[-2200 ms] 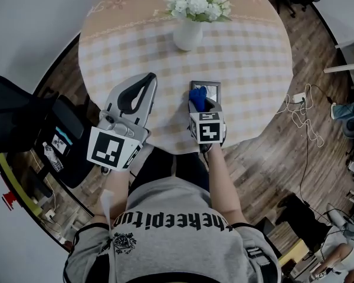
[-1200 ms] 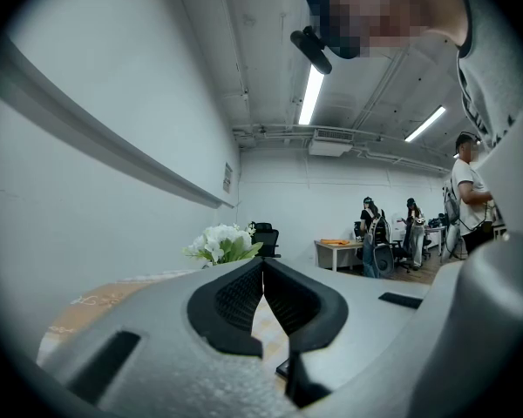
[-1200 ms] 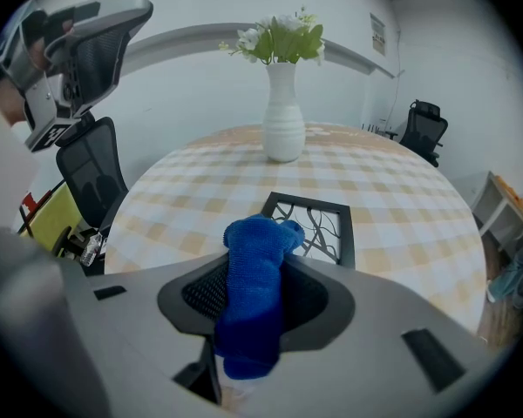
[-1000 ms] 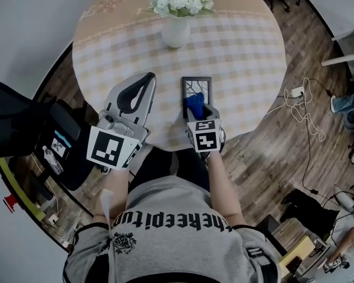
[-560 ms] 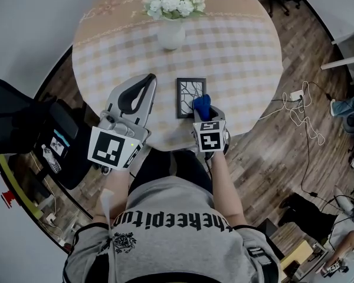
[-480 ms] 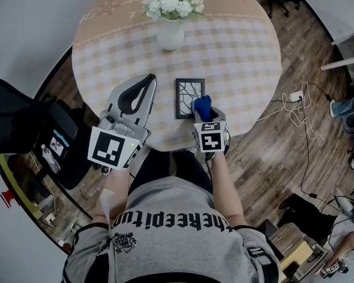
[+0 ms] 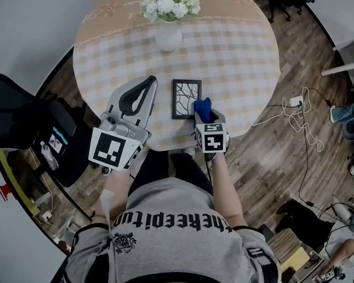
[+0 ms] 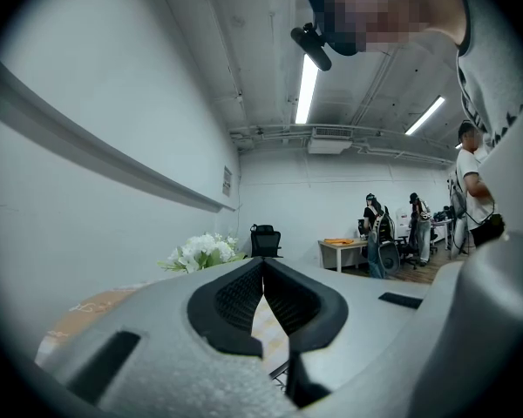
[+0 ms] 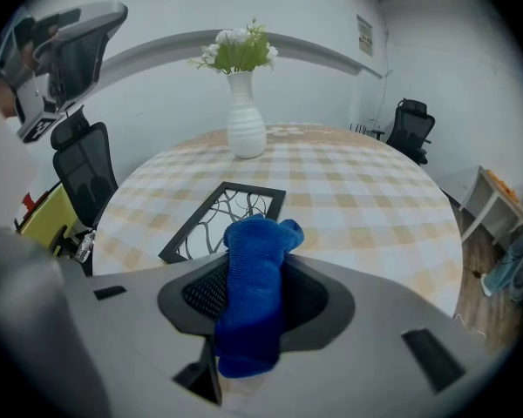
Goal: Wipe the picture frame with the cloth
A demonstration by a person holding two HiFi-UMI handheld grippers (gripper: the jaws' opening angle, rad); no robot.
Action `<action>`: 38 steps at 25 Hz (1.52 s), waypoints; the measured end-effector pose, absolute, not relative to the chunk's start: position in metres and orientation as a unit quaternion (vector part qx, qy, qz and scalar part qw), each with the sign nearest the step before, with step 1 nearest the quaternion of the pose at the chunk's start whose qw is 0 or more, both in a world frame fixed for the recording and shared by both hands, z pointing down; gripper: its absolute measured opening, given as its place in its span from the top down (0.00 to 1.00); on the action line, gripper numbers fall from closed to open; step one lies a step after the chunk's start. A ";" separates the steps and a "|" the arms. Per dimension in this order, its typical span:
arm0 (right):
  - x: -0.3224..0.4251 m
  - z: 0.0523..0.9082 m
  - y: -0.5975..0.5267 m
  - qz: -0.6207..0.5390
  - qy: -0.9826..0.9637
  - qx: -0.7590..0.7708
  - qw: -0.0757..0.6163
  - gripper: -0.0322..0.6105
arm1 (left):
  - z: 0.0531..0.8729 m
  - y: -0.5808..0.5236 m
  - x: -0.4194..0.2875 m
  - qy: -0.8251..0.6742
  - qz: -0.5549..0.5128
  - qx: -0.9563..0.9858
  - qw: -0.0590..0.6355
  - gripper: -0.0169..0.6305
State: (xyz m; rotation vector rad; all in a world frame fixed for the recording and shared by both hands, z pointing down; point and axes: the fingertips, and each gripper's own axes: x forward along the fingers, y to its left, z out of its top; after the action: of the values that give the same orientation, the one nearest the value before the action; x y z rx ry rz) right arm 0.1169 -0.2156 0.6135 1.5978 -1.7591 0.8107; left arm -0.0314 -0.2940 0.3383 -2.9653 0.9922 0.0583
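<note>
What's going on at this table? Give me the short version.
A person holds a gripper in each hand over a round checked table. The right gripper is shut on a blue cloth, which sits by the right edge of the picture frame lying flat on the table. The left gripper is shut and empty, held off to the frame's left. A vase of white flowers stands farther back.

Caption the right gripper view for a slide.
Right gripper holds a blue cloth beside the picture frame on the table.
</note>
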 end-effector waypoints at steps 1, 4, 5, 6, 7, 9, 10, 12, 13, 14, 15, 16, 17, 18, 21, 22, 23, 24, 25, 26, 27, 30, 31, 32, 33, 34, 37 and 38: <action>0.117 0.612 -0.216 0.307 -0.671 0.603 0.304 0.71 | 0.337 -0.293 -0.031 0.320 0.018 -0.947 0.008 0.95; 0.118 0.604 -0.217 0.300 -0.683 0.602 0.286 0.71 | 0.335 -0.290 -0.030 0.328 0.018 -0.945 0.010 0.95; 0.118 0.601 -0.217 0.296 -0.687 0.602 0.281 0.71 | 0.334 -0.288 -0.029 0.331 0.018 -0.943 0.012 0.95; 0.118 0.598 -0.218 0.291 -0.691 0.601 0.276 0.71 | 0.333 -0.285 -0.029 0.334 0.018 -0.942 0.013 0.95; 0.119 0.595 -0.217 0.287 -0.696 0.600 0.272 0.71 | 0.332 -0.282 -0.028 0.336 0.018 -0.942 0.014 0.95; 0.120 0.588 -0.216 0.280 -0.704 0.598 0.263 0.71 | 0.329 -0.276 -0.026 0.341 0.019 -0.940 0.017 0.95; 0.120 0.584 -0.216 0.277 -0.708 0.597 0.258 0.71 | 0.328 -0.272 -0.025 0.344 0.019 -0.938 0.019 0.95; 0.121 0.575 -0.217 0.269 -0.717 0.594 0.249 0.71 | 0.325 -0.266 -0.024 0.353 0.020 -0.935 0.022 0.95; 0.122 0.570 -0.218 0.265 -0.722 0.592 0.243 0.71 | 0.324 -0.263 -0.024 0.357 0.020 -0.934 0.024 0.95; 0.122 0.565 -0.218 0.260 -0.727 0.590 0.237 0.71 | 0.322 -0.260 -0.023 0.361 0.021 -0.932 0.026 0.95; 0.123 0.559 -0.218 0.255 -0.731 0.589 0.230 0.71 | 0.321 -0.256 -0.023 0.365 0.022 -0.930 0.028 0.95; 0.124 0.553 -0.218 0.249 -0.736 0.588 0.223 0.71 | 0.319 -0.252 -0.022 0.369 0.023 -0.929 0.030 0.95; 0.124 0.546 -0.218 0.244 -0.741 0.588 0.217 0.71 | 0.318 -0.248 -0.021 0.372 0.023 -0.927 0.032 0.95; 0.125 0.540 -0.217 0.239 -0.745 0.586 0.210 0.71 | 0.316 -0.244 -0.020 0.375 0.024 -0.926 0.034 0.95; 0.127 0.522 -0.215 0.224 -0.758 0.581 0.196 0.71 | 0.312 -0.232 -0.017 0.384 0.027 -0.922 0.037 0.95; 0.128 0.515 -0.215 0.218 -0.763 0.578 0.191 0.71 | 0.311 -0.228 -0.015 0.387 0.028 -0.921 0.039 0.95; 0.129 0.509 -0.215 0.212 -0.767 0.576 0.187 0.71 | 0.309 -0.225 -0.014 0.390 0.030 -0.919 0.041 0.95; 0.129 0.504 -0.215 0.206 -0.771 0.574 0.183 0.71 | 0.308 -0.221 -0.013 0.394 0.031 -0.918 0.043 0.95; 0.130 0.498 -0.214 0.201 -0.775 0.572 0.179 0.71 | 0.307 -0.218 -0.012 0.397 0.033 -0.916 0.044 0.95; 0.131 0.492 -0.212 0.196 -0.779 0.570 0.174 0.71 | 0.306 -0.214 -0.011 0.400 0.034 -0.915 0.045 0.95; 0.131 0.486 -0.211 0.191 -0.783 0.568 0.169 0.71 | 0.304 -0.211 -0.010 0.403 0.034 -0.913 0.047 0.95; 0.126 0.468 -0.209 0.175 -0.795 0.561 0.155 0.71 | 0.301 -0.203 -0.013 0.412 0.039 -0.909 0.052 0.95; 0.123 0.462 -0.207 0.169 -0.798 0.559 0.151 0.71 | 0.300 -0.201 -0.016 0.414 0.040 -0.908 0.053 0.95; 0.120 0.457 -0.205 0.162 -0.801 0.557 0.150 0.71 | 0.299 -0.198 -0.018 0.416 0.042 -0.907 0.053 0.95; 0.118 0.452 -0.203 0.154 -0.803 0.556 0.149 0.71 | 0.298 -0.195 -0.018 0.418 0.042 -0.906 0.054 0.95; 0.119 0.447 -0.201 0.145 -0.806 0.554 0.150 0.71 | 0.297 -0.192 -0.016 0.420 0.042 -0.905 0.055 0.95; 0.129 0.433 -0.195 0.123 -0.816 0.546 0.146 0.71 | 0.294 -0.184 -0.003 0.427 0.041 -0.901 0.059 0.95; 0.131 0.429 -0.194 0.119 -0.819 0.543 0.141 0.71 | 0.293 -0.182 0.000 0.430 0.041 -0.900 0.060 0.95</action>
State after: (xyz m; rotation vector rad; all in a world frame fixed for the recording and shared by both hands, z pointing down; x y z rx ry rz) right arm 0.1307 -0.1940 0.4286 1.5675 -2.3645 0.3438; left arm 0.0001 -0.1817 0.2935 -2.7235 1.3007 0.1240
